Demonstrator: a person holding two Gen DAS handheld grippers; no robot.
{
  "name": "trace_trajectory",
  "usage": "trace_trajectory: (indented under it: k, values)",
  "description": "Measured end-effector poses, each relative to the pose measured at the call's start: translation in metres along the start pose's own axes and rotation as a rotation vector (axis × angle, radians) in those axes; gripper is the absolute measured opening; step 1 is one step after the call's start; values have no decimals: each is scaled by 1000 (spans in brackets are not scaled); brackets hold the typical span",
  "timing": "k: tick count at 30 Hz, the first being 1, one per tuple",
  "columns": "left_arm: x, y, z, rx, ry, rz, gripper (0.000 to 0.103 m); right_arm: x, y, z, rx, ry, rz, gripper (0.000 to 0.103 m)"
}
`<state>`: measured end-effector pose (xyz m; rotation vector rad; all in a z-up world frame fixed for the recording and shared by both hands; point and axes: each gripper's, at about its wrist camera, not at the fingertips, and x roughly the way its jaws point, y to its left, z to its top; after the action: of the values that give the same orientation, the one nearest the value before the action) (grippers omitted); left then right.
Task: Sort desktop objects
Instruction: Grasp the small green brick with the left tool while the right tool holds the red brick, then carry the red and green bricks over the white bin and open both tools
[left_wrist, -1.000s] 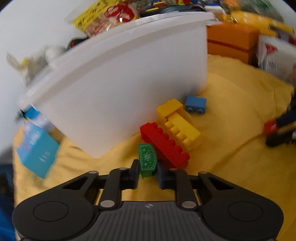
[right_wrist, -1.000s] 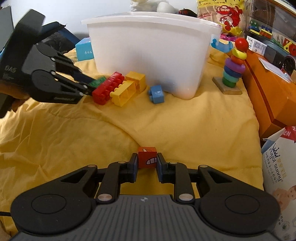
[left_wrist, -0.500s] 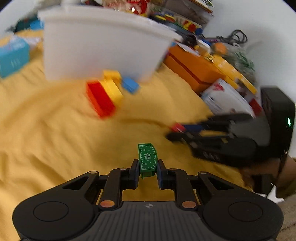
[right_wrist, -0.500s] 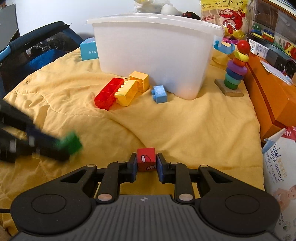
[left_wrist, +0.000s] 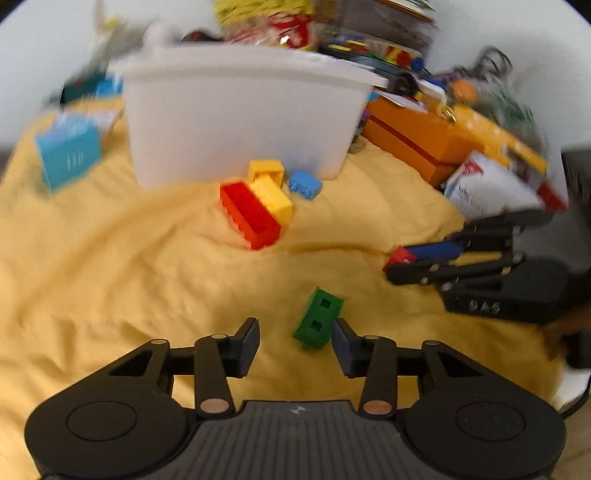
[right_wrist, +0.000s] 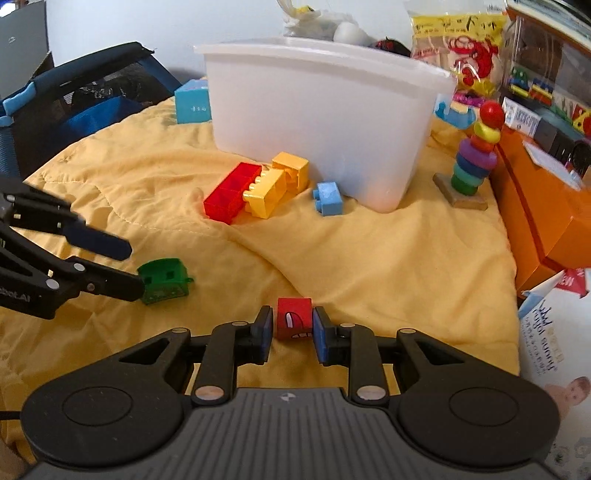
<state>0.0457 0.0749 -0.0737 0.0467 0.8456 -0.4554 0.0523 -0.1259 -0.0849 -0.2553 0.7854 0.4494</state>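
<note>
At lower centre of the left wrist view, my left tongs (left_wrist: 295, 341) are spread wide with nothing between them, and the green block (left_wrist: 317, 322) lies on its side on the yellow cloth (left_wrist: 129, 266), close against the right-hand finger; whether it touches I cannot tell. My reading is that it was set down here on purpose, well apart from the red brick (left_wrist: 250, 215), yellow bricks (left_wrist: 271, 190) and blue block (left_wrist: 305, 184) clustered at the foot of the white bin (left_wrist: 236, 122) in the upper middle, so as to start a separate group. In the right wrist view the right tongs (right_wrist: 293, 328) are clenched on the red face cube (right_wrist: 294, 322) at lower centre, held just above the cloth, probably waiting to go down beside the green block (right_wrist: 163, 281) at lower left. Versus half a second ago: the left tongs then gripped the green block upright; now they have let go and it has tipped over. The right tongs and cube look unchanged. The left view is motion-blurred.
</note>
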Motion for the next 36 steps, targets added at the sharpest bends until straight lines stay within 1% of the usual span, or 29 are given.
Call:
trace_trajectory:
  k: [2,4,7,9,11,13,14,15,16,17,18,22,24,26,29,33,36]
  values:
    - [-5,-8,0,49,-20,-6,47,-4,1,-1,-7,-11,-1,32]
    - [-6,-16,1,108,-28,-4,47,-5,1,-1,-17,-14,-10,32]
    - [1,-30,4,210,-22,31,47,-2,1,0,-16,-5,-14,33]
    - [8,-33,6,244,-13,56,47,4,1,0,-16,1,-18,33]
    - [17,-29,10,229,7,55,46,10,1,0,-2,22,-20,33]
    - [23,-25,10,208,18,50,42,11,-1,-1,21,26,-12,32]
    - [26,-23,10,199,25,43,39,12,-2,-1,24,28,-10,32]
    - [29,-21,10,187,35,28,33,12,-1,0,23,32,-9,31]
    - [30,-20,10,181,40,17,30,11,-1,0,23,33,-6,28]
    - [30,-20,10,179,38,10,24,11,0,0,21,35,-1,26]
    - [30,-21,10,183,36,4,24,11,1,0,17,34,-3,22]
    - [22,-25,10,190,24,-16,24,3,4,-1,5,24,13,22]
    - [10,-26,14,191,-3,-20,24,-7,4,4,8,13,43,22]
    - [-5,-27,21,191,-39,-19,24,-20,3,11,5,-24,57,22]
    - [-25,-26,37,193,-97,-5,24,-34,3,26,-2,-78,50,22]
    - [-43,-23,70,198,-183,30,24,-45,2,52,-35,-151,30,22]
    - [-54,-20,98,221,-259,68,24,-50,1,80,-62,-226,5,22]
